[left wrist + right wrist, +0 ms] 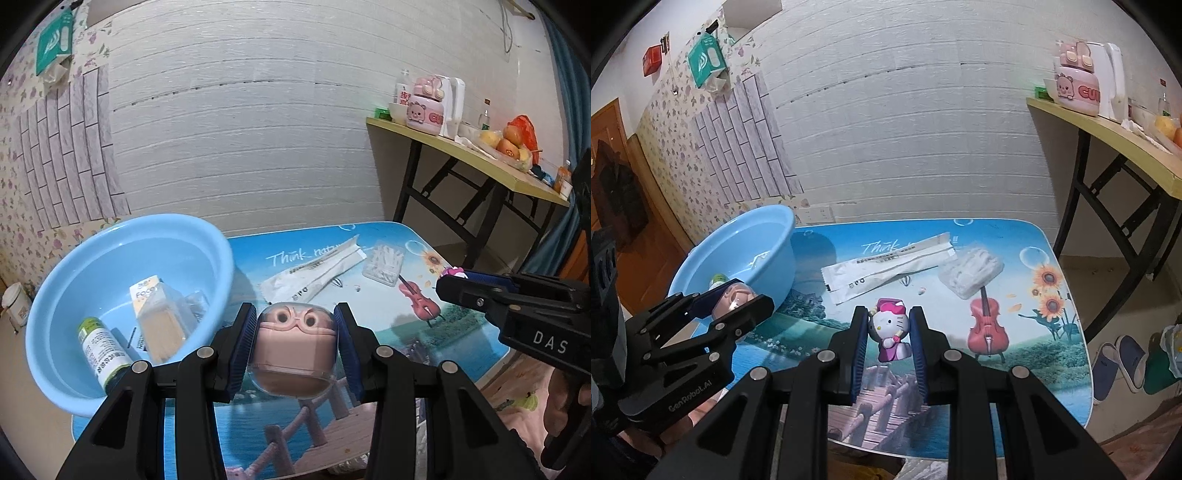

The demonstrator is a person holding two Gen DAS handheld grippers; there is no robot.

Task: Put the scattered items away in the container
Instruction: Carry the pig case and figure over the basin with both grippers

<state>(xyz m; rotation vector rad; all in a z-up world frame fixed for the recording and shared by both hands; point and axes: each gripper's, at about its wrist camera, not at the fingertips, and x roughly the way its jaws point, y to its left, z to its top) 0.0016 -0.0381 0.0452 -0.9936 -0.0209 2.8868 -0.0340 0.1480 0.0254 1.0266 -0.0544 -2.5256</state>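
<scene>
Left wrist view: left tongs (297,343) closed on pink goggle-faced case (295,341), held just right of blue basin (122,258), rim near the left finger; basin lies to the left, left tongs nearer. Right tongs (448,282) at far right, pinching a pink figure tip.

Right wrist view: right tongs (889,332) clamped on Hello Kitty figurine (890,328), upright, over desk (1015,236); basin (768,229) well apart to upper left
</scene>
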